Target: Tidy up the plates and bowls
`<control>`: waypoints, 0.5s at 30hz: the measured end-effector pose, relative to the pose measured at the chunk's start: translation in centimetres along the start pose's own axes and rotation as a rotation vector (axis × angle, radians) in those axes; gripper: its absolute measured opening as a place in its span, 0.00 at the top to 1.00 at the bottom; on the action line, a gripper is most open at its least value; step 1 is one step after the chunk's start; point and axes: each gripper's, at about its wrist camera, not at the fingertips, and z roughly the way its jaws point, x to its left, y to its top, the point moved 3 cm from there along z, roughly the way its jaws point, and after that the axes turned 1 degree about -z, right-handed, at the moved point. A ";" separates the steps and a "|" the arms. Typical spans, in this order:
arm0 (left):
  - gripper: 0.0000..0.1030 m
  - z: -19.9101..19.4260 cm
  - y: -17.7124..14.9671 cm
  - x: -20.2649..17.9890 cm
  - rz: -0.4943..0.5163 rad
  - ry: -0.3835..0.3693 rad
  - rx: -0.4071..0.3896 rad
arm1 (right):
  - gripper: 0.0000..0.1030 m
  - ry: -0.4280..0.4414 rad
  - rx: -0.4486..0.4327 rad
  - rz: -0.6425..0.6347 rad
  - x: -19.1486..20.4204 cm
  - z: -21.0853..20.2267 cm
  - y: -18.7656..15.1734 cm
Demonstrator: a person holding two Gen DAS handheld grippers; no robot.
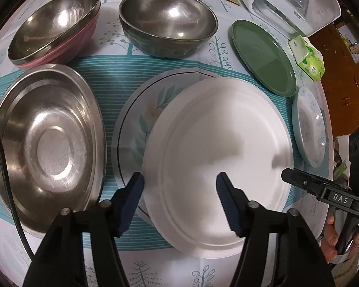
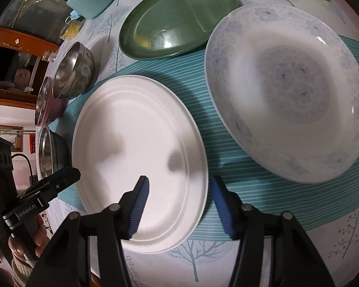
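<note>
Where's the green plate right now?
The green plate sits toward the table's far side: upper right in the left wrist view, between the dark green steel bowl and tissue pack, just beyond the floral bowl.

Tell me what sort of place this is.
Most likely a dining table in a home. A patterned tablecloth covers it, everyday dishes are spread over it, such as a steel bowl and a green plate, and a tissue pack lies at the edge.

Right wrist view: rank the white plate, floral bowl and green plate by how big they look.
1. Floral bowl and white plate: look alike, and both sit near the camera, so unranked.
2. Green plate: smallest-looking, though farther away.
</note>
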 end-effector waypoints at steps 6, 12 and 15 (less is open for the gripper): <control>0.50 -0.2 0.1 0.1 0.005 0.006 0.003 | 0.54 -0.021 -0.003 0.001 -0.1 0.3 0.0; 0.60 -0.7 -0.1 -0.1 0.008 -0.049 0.021 | 0.72 -0.033 0.000 0.006 -0.6 0.3 0.1; 0.60 -0.2 -0.1 -0.2 0.005 -0.029 0.029 | 0.78 -0.025 0.013 0.010 -0.9 0.5 -0.1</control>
